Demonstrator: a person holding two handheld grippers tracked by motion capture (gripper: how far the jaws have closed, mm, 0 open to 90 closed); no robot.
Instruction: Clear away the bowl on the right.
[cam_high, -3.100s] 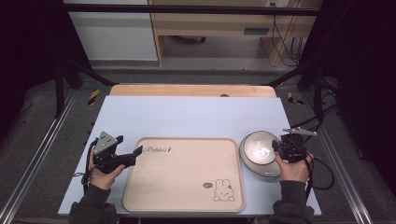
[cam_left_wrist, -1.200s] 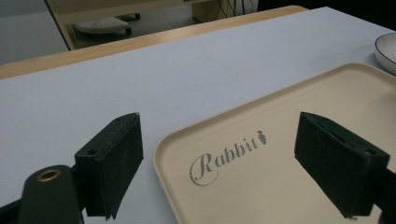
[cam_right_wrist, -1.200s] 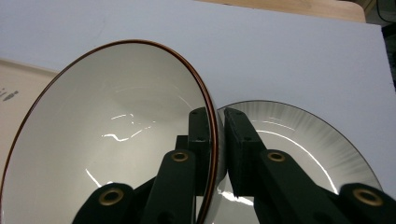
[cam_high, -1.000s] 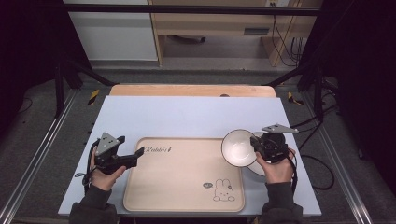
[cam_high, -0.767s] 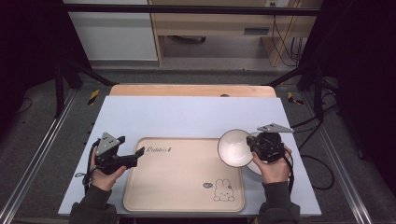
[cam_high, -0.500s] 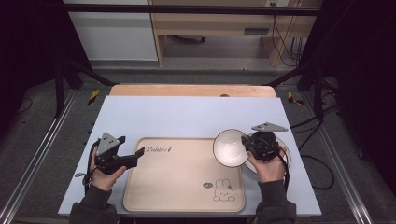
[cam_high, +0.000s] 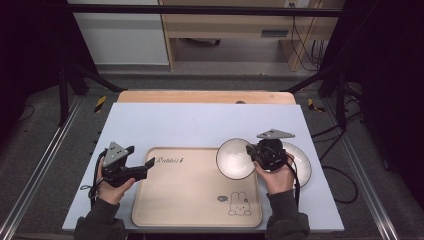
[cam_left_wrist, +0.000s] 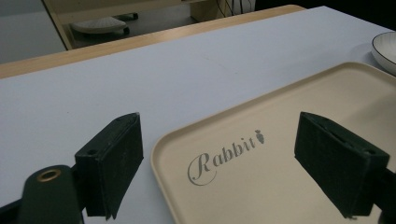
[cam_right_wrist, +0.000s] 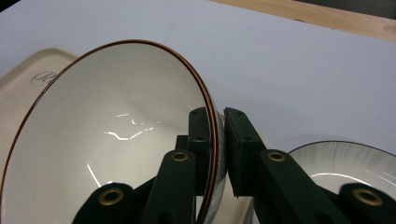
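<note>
A pale blue table (cam_high: 200, 122) fills the middle of the high view, with a strip of bare wood (cam_high: 205, 96) along its far edge. On the near half of the table lies a beige tray (cam_high: 195, 192), flat, with the word "Rabbit" printed near its far left corner and a small rabbit drawing near its near right corner. To the right of the tray a white plate (cam_high: 300, 162) with a dark rim rests on the table, partly hidden by the right hand. A white bowl (cam_high: 235, 159) with a thin brown rim is held off the surface and tipped on its side, its opening facing left, above the tray's far right corner and just beside the plate. The right gripper (cam_right_wrist: 218, 140) has its jaws pinched tight on the bowl's rim, one jaw inside the bowl and one outside, as the right gripper view shows. The left gripper (cam_left_wrist: 224, 165) sits at the tray's far left corner with its jaws spread wide and nothing between them; in the left gripper view they frame the printed word and the tray's rounded corner.
</note>
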